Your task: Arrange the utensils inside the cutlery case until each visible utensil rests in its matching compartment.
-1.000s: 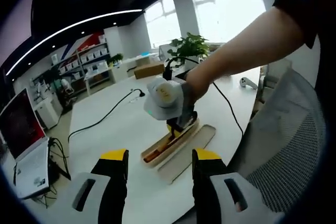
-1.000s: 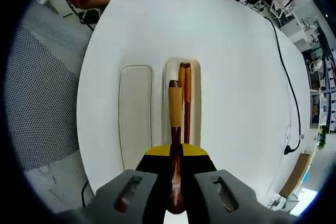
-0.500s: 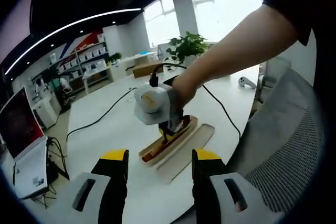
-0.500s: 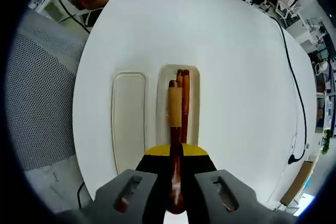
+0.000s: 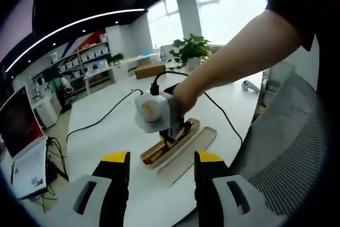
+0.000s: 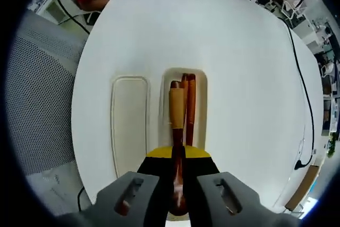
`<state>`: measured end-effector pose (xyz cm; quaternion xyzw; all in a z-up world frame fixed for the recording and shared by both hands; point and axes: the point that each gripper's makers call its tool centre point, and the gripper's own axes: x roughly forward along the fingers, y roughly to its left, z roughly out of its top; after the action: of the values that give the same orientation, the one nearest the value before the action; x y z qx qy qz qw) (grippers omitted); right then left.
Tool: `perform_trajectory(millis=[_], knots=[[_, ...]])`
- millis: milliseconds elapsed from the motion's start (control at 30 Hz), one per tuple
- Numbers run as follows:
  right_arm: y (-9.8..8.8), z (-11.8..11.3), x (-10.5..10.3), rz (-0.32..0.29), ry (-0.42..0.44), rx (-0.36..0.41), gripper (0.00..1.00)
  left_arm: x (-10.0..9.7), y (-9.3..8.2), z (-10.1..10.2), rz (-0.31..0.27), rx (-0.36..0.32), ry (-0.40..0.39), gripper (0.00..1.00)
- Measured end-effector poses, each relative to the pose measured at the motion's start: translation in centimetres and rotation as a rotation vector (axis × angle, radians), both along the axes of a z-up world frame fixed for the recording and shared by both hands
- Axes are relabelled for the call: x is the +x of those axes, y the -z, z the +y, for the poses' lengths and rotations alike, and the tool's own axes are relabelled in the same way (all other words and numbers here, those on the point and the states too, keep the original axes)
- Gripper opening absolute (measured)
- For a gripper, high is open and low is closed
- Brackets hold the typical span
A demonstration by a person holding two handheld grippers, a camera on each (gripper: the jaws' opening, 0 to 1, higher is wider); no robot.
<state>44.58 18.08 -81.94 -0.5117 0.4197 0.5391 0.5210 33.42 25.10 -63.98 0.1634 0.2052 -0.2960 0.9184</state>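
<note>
Cutlery case [image 6: 195, 86] lies open on the white table [image 6: 239, 78], and everything here is placed from it. Its lid [image 6: 129, 120] rests flat just beside its left edge in the right gripper view. Two chopsticks [image 6: 189, 104] lie lengthwise inside the case. The right gripper [image 6: 178, 176] hangs over the near end of the case with its jaws narrow, clamped on a wooden spoon [image 6: 176, 131] whose handle points along the case above the chopsticks. Compared with a second ago, the case sits a little lower and closer in that view, and in the left gripper view the right gripper [image 5: 169, 137] has come lower toward the case [image 5: 170, 142]. The left gripper [image 5: 162, 166] hovers well short of the case, jaws wide apart and holding nothing. A black cable [image 6: 297, 78] runs across the table beyond the case's right side.
</note>
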Motion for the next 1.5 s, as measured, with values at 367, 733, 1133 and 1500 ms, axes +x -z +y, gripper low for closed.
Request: perform_trajectory(millis=[367,733,1133,1500], knots=[[0.3,0.1,-0.2,0.028,0.008,-0.012,0.01,0.0,0.2,0.1,0.007,0.007,0.003,0.49],[0.0,0.5,-0.4,0.041,-0.004,0.006,0.02,0.0,0.2,0.3,0.008,0.006,-0.011,0.5],[-1.3,-0.1,0.5,0.008,0.016,0.036,0.06,0.1,0.3,0.5,0.009,0.014,-0.021,0.5],[-2.9,-0.9,0.8,-0.044,0.03,0.084,0.16,0.0,0.5,0.3,0.018,0.023,-0.007,0.5]])
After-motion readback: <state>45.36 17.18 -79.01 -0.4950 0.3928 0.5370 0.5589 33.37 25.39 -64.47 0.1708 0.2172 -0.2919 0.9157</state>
